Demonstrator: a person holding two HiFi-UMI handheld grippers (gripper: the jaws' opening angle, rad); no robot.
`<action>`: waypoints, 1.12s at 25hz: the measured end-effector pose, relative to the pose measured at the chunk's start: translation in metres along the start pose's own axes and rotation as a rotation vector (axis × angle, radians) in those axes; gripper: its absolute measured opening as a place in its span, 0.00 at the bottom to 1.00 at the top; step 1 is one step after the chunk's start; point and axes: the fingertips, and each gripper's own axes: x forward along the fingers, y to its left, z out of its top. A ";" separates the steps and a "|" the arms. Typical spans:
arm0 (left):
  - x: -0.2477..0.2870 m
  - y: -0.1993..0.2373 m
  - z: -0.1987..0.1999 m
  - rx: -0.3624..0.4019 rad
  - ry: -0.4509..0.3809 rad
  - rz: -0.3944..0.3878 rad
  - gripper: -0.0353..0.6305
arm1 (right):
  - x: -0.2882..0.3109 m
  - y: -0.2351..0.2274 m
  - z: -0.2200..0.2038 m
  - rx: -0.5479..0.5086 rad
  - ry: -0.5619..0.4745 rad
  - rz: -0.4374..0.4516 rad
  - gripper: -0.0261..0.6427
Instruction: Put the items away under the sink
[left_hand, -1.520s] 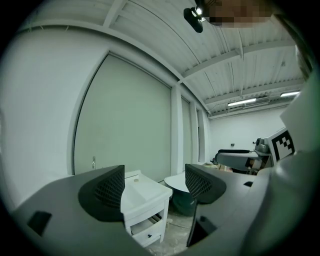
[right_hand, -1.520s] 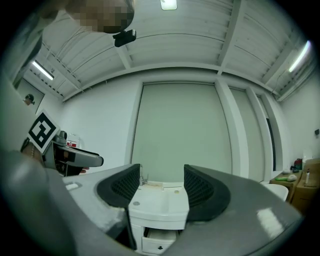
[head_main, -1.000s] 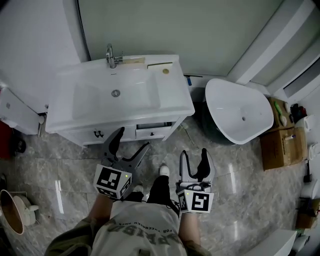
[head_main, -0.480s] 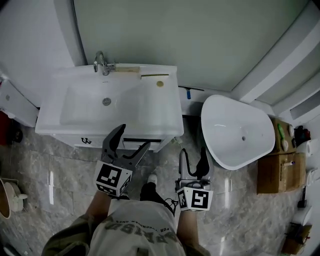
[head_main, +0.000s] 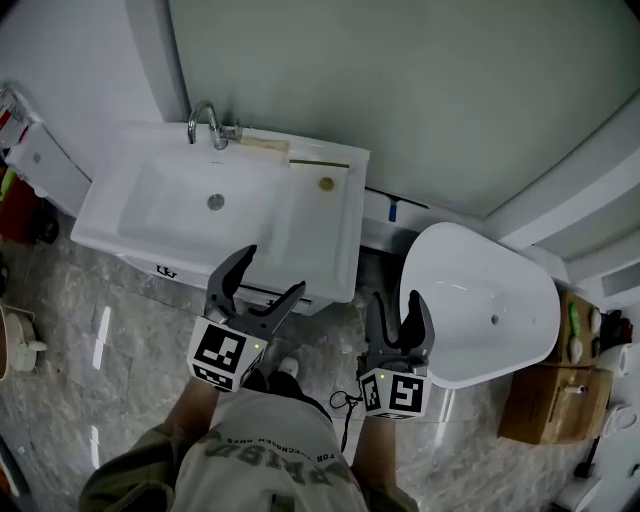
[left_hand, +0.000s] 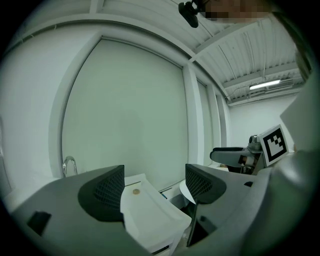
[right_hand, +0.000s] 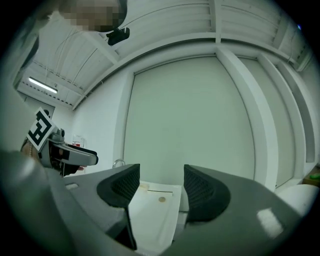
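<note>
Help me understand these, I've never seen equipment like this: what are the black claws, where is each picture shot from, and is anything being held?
There is no machine here. A person stands in a bathroom holding a two-jaw hand tool in each hand. The overhead picture comes from a camera on the person's head, looking down at the left gripper and the right gripper. The other two pictures come from cameras riding on each gripper, looking along its jaws. Both pairs of jaws stand apart with nothing between them. Ahead is a white sink with a faucet. On its counter lie a small round thing and a pale bar. A white oval tub stands to the right.
</note>
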 end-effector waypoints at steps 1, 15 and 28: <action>0.004 0.002 -0.001 0.000 0.009 0.011 0.60 | 0.006 -0.004 -0.003 0.009 0.005 0.008 0.44; 0.089 0.057 -0.024 -0.046 0.079 0.020 0.60 | 0.103 -0.024 -0.042 -0.013 0.110 0.046 0.44; 0.183 0.151 -0.038 -0.116 0.154 -0.001 0.60 | 0.267 -0.006 -0.102 -0.041 0.290 0.141 0.44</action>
